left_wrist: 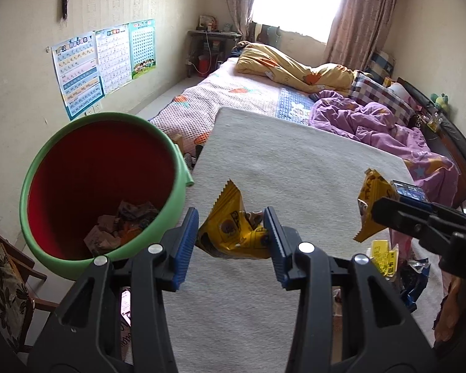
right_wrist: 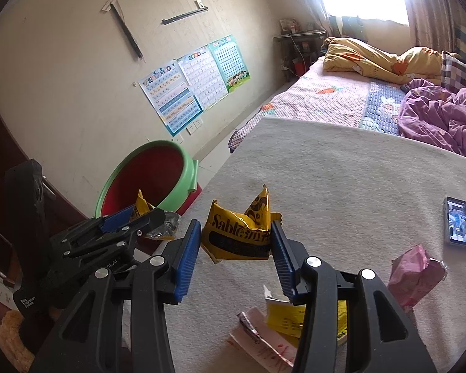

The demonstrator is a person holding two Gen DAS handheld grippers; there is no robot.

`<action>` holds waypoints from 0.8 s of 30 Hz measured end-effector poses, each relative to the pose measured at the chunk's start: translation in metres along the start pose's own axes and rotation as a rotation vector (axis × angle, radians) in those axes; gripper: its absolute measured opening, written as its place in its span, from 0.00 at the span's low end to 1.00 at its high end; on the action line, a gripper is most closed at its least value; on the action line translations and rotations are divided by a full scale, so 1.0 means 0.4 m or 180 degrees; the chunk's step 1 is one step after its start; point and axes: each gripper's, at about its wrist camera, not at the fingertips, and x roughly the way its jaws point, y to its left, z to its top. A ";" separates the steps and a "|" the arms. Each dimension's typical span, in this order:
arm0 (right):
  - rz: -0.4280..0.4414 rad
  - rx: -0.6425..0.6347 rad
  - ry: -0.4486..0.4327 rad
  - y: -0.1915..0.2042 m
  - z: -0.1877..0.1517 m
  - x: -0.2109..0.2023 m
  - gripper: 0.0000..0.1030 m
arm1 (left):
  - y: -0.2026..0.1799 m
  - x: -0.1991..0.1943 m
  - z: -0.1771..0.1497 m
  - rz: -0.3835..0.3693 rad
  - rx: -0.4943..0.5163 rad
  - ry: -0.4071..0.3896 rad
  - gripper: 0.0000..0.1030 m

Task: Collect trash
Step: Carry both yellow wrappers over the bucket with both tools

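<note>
My left gripper is shut on a crumpled yellow snack wrapper, held above the grey-white padded surface, just right of the green-rimmed red trash bin, which holds several crumpled wrappers. My right gripper is shut on a yellow "Sable" wrapper, also lifted. In the left wrist view the right gripper shows at the right with its yellow wrapper. In the right wrist view the left gripper sits near the bin.
More trash lies on the surface: a pink wrapper, a yellow packet, a pink-white paper, a blue wrapper. A phone lies at the right. A bed with quilts is behind. A chair stands at the left.
</note>
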 end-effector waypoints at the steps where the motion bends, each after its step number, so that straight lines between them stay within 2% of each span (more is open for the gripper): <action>1: 0.0002 -0.0011 0.0003 0.004 0.001 0.003 0.44 | 0.004 -0.001 0.000 0.0003 -0.0002 -0.0004 0.40; 11: 0.0019 -0.0090 0.0047 0.039 0.009 0.039 0.44 | 0.065 -0.022 0.001 0.0116 -0.0042 -0.0071 0.40; 24: 0.0025 -0.0148 0.0078 0.097 0.010 0.086 0.44 | 0.145 -0.035 0.000 0.0151 -0.0100 -0.0098 0.40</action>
